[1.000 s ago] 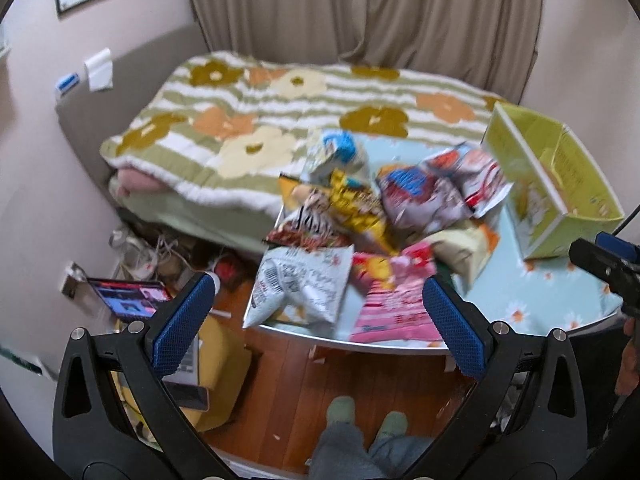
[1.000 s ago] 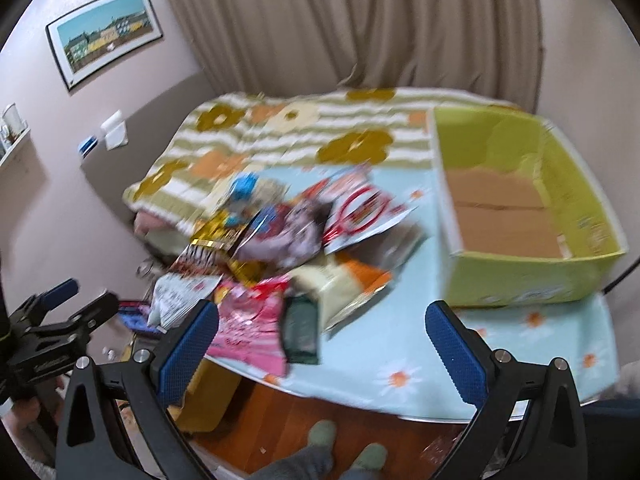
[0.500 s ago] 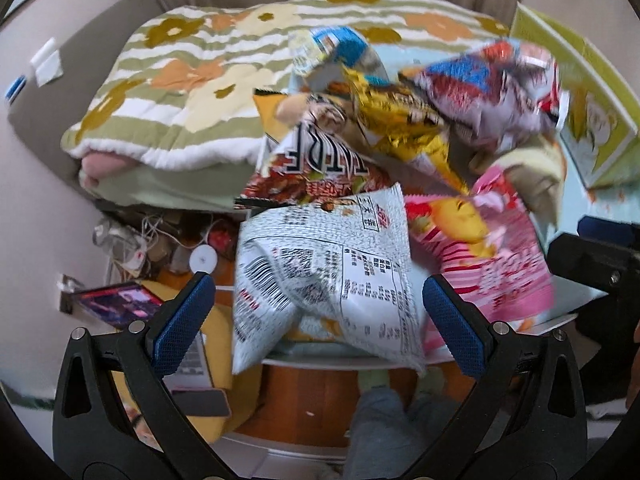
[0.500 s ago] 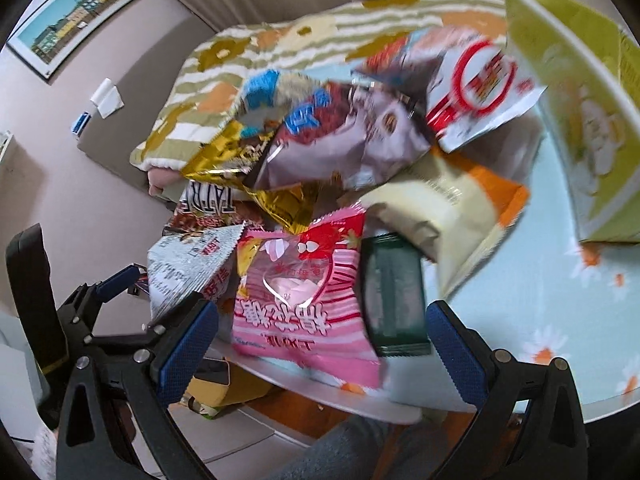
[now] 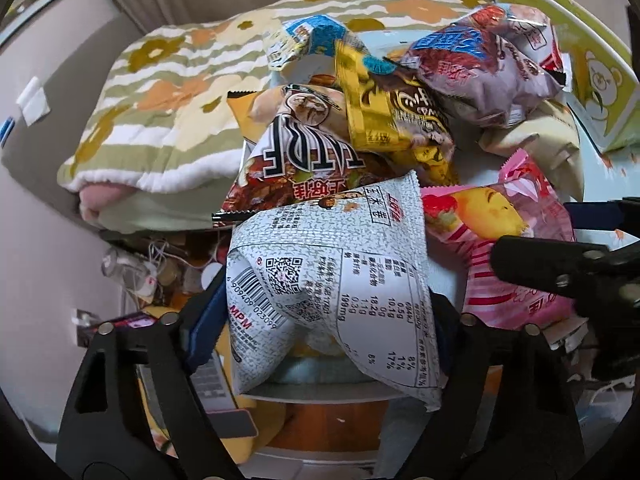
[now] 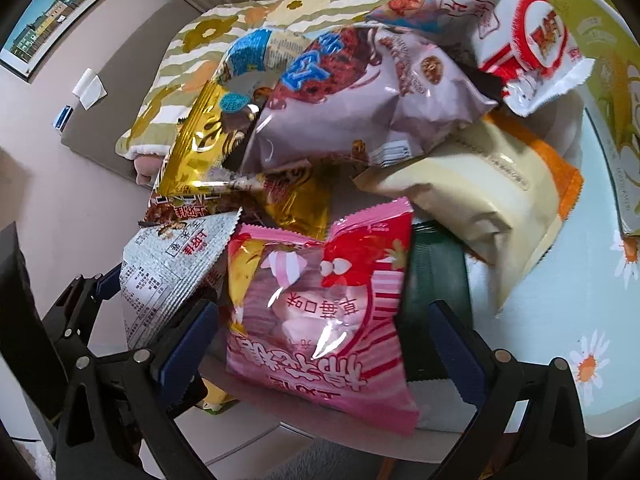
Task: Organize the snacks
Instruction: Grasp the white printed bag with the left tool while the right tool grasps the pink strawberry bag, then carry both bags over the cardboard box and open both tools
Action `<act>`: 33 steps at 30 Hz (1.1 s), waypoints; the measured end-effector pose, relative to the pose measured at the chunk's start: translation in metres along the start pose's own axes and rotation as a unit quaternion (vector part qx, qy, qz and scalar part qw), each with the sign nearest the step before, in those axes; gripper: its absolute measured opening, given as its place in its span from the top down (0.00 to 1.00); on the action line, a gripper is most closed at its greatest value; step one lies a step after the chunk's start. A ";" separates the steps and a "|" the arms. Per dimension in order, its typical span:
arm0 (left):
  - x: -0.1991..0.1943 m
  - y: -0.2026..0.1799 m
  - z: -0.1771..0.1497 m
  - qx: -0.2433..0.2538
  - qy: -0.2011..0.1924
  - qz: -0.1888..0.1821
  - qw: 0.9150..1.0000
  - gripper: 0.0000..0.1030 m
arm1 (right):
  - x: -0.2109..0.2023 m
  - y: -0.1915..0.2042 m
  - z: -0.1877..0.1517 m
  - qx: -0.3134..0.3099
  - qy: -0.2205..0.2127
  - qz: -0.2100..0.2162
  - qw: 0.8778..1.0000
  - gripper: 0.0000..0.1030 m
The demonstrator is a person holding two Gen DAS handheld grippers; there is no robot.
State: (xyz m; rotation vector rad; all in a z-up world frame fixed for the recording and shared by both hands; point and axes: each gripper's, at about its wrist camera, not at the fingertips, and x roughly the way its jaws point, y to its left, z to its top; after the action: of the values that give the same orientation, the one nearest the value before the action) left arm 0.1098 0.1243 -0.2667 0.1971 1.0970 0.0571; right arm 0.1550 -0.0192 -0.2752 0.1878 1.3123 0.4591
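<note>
A pile of snack bags lies on a light blue flowered table (image 6: pixel 592 320). My left gripper (image 5: pixel 324 320) has its jaws on both sides of a grey-white printed bag (image 5: pixel 332 280) at the table's near edge, pressing its sides. The same bag shows in the right wrist view (image 6: pixel 172 276). My right gripper (image 6: pixel 320 336) straddles a pink strawberry marshmallow bag (image 6: pixel 320 312), its pads touching the bag's sides; this bag also shows in the left wrist view (image 5: pixel 500 240). A dark green packet (image 6: pixel 436 280) lies right beside it.
A yellow-green cardboard box (image 5: pixel 592 68) stands at the table's right. Behind the pile are gold (image 6: pixel 200 156), purple (image 6: pixel 360 104), cream-orange (image 6: pixel 492 184) and red-white (image 6: pixel 532 48) bags. A bed with a flowered blanket (image 5: pixel 160 100) lies beyond. Clutter sits on the floor to the left.
Both grippers have moved in close to the pile and narrowed: the left around the grey-white bag, the right around the pink bag.
</note>
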 end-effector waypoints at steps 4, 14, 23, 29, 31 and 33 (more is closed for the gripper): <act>-0.001 0.002 0.000 -0.003 -0.004 -0.010 1.000 0.28 | 0.006 0.005 0.001 0.000 0.001 -0.011 1.000 0.00; -0.003 0.011 -0.001 -0.009 -0.009 -0.029 1.000 0.30 | 0.013 0.010 -0.001 0.005 0.002 -0.025 1.000 0.33; -0.022 0.009 -0.001 -0.011 -0.017 -0.041 0.999 0.32 | -0.014 0.010 -0.010 0.009 -0.013 -0.035 0.999 0.37; -0.050 0.008 0.008 -0.018 -0.034 -0.055 0.998 0.32 | -0.052 0.013 -0.015 0.002 -0.045 -0.053 0.998 0.37; -0.061 0.005 0.014 -0.017 -0.045 -0.054 0.997 0.32 | -0.070 0.011 -0.016 0.000 -0.064 -0.062 0.996 0.37; -0.071 0.003 0.018 -0.020 -0.052 -0.057 0.997 0.32 | -0.083 0.009 -0.016 -0.001 -0.079 -0.069 0.995 0.37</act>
State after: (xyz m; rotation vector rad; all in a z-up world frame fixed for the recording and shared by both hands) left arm 0.0929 0.1143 -0.1960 0.1014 0.9997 -0.0327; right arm 0.1223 -0.0484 -0.2024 0.1286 1.1616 0.3224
